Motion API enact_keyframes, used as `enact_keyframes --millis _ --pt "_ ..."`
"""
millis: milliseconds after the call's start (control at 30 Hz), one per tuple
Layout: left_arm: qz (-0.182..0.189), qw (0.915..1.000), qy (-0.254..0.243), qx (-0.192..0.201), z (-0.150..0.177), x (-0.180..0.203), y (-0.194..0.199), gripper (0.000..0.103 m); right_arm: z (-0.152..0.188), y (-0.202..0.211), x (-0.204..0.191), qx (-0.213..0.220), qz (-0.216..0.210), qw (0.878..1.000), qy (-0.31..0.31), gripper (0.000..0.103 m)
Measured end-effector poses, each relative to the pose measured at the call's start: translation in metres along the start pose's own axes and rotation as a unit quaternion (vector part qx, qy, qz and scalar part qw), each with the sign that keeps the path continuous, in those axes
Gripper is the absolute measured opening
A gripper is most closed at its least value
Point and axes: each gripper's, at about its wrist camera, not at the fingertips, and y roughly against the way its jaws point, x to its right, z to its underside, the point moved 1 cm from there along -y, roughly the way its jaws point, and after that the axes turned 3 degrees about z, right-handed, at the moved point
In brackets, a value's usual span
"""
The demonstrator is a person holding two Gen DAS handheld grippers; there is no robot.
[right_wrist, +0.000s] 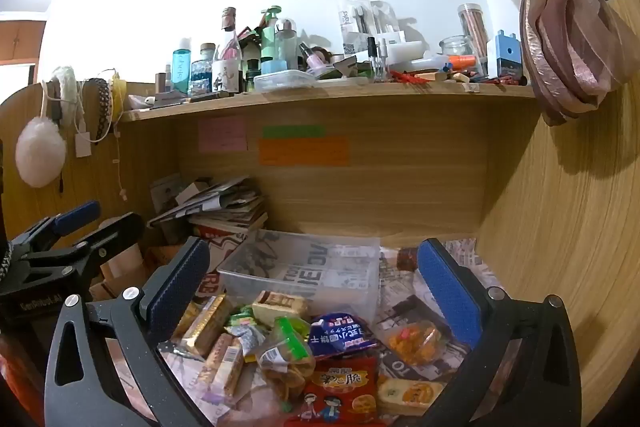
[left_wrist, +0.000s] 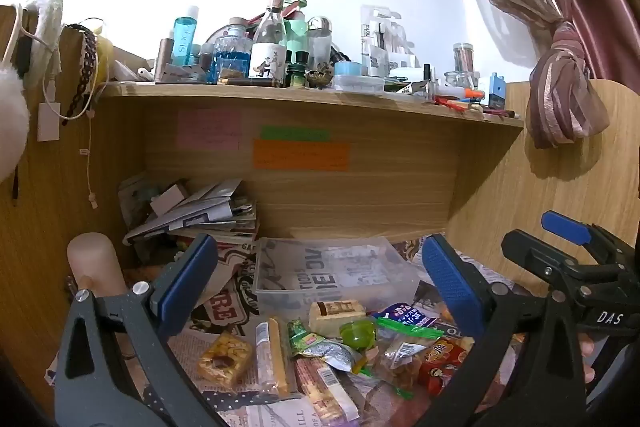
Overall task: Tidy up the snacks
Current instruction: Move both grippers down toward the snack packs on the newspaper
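A pile of wrapped snacks lies on the newspaper-covered desk: a yellow cake pack [left_wrist: 226,358], a green jelly cup [left_wrist: 357,333], a red noodle-snack bag [right_wrist: 340,391] and a blue packet [right_wrist: 340,333]. Behind the pile stands an empty clear plastic bin [left_wrist: 332,273], also in the right wrist view [right_wrist: 304,273]. My left gripper [left_wrist: 320,283] is open and empty above the pile. My right gripper [right_wrist: 316,279] is open and empty above the pile; it also shows at the right of the left wrist view [left_wrist: 568,247].
A stack of papers and magazines [left_wrist: 196,213] sits at the back left. A wooden shelf [left_wrist: 280,93] above carries bottles and jars. Wooden side panels close the nook. A tied curtain [right_wrist: 568,39] hangs at the right. A beige cylinder [left_wrist: 92,263] stands at the left.
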Motion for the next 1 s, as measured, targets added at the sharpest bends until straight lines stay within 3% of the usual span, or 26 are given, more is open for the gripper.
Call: enact_keyframes --millis 1000 --pt "0.001 1.0 -0.002 -0.006 0.0043 0.0003 -0.0044 0.103 0.0031 -0.0043 0.0008 0.0 0.006 1.0 -0.002 0.103"
